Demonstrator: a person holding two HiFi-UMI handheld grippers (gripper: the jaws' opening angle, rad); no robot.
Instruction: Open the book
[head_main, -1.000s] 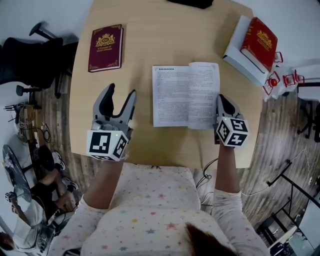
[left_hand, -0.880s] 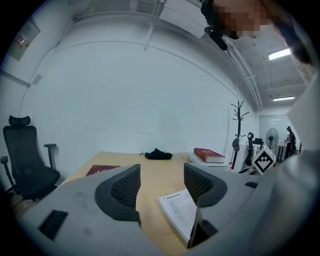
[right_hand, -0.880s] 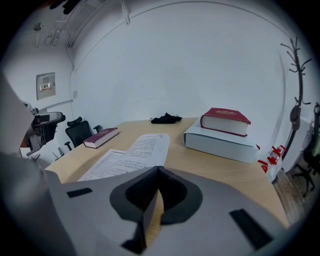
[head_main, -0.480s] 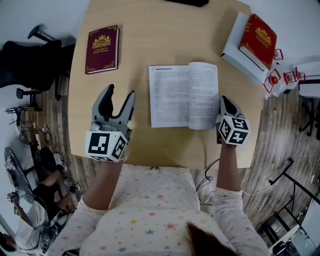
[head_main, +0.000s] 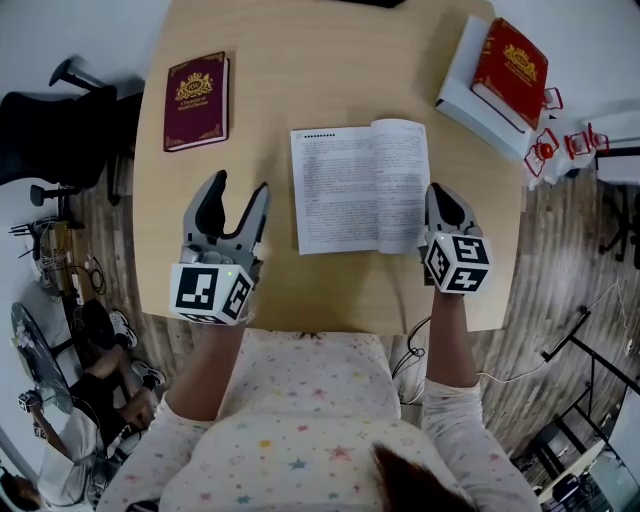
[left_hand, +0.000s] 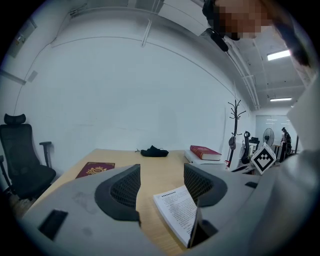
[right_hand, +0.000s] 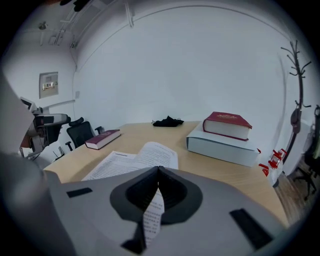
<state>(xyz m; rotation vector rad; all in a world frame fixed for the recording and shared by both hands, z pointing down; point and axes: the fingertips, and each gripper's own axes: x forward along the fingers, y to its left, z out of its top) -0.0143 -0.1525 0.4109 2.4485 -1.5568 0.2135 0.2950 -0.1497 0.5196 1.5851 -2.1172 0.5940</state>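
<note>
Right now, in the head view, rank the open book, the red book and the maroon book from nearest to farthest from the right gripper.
1. Open book: its right-hand page is pinched by the right gripper.
2. Red book: far right corner.
3. Maroon book: far left side.

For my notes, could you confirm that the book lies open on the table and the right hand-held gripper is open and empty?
Not quite: the right hand-held gripper is shut on a page of the book, as the right gripper view shows. The book does lie open on the table.
</note>
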